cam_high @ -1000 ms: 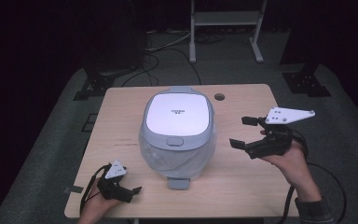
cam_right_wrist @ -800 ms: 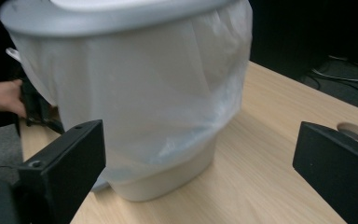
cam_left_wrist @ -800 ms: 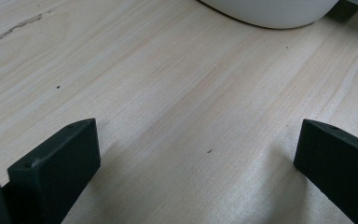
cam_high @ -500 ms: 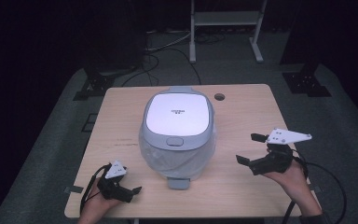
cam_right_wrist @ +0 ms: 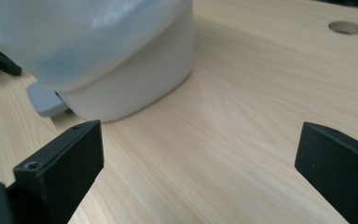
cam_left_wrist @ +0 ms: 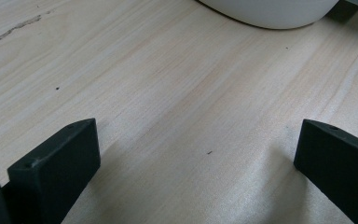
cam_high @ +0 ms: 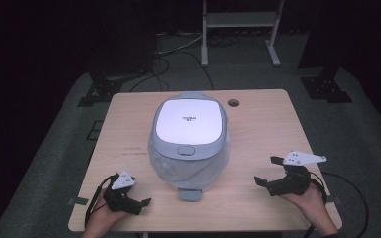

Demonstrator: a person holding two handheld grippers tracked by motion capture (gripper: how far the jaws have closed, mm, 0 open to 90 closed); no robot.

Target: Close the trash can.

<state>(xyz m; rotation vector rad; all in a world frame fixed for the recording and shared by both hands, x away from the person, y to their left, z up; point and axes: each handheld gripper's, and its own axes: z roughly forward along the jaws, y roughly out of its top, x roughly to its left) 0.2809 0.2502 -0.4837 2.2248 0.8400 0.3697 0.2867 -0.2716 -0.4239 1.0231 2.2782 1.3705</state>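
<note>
White and grey, the cooker [cam_high: 190, 141] sits mid-frame on the bench [cam_high: 263, 129]; both grippers rest low, apart from it. The left gripper [cam_high: 129, 198] at lower left and right gripper [cam_high: 270, 171] at lower right have fingers wide, holding nothing; reach in slowly from both sides; grip its body evenly.

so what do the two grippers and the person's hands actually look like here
Both are black handheld tools with two flat, blocky black jaws that have small screw holes. The left gripper and the right gripper each carry a pale grey three-cornered plate with small dark dots on top. A black cable loops away from each. The right hand and left hand are bare, with no gloves.
</note>
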